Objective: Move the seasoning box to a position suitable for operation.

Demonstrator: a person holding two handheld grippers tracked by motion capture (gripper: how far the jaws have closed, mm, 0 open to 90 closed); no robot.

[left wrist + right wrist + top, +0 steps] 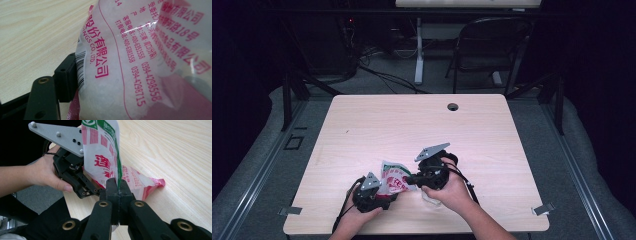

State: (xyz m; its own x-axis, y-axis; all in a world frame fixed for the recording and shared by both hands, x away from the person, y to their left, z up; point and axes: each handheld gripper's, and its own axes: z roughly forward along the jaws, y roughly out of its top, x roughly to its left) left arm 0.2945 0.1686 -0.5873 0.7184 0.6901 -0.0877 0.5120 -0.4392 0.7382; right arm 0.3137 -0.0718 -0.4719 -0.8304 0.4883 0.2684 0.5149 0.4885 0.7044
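Note:
A plastic bag (394, 179) with red and green print and white contents lies near the table's front edge, its pink end (156, 182) on the wood. My right gripper (411, 178) comes in from the right. In the right gripper view its jaws (117, 183) are pressed together on the bag's thin upright edge (105, 150). My left gripper (387, 194) reaches in from the left around the bag's bulky lower part (140, 65). Its one visible pad (65, 75) lies against the bag by the barcode. The other jaw is hidden behind the bag.
The wooden table (377, 125) has a cable hole (453, 106) near its far edge. A folding chair (492, 45) and a desk leg (418, 55) stand beyond it. Both hands work close to the front edge (412, 231).

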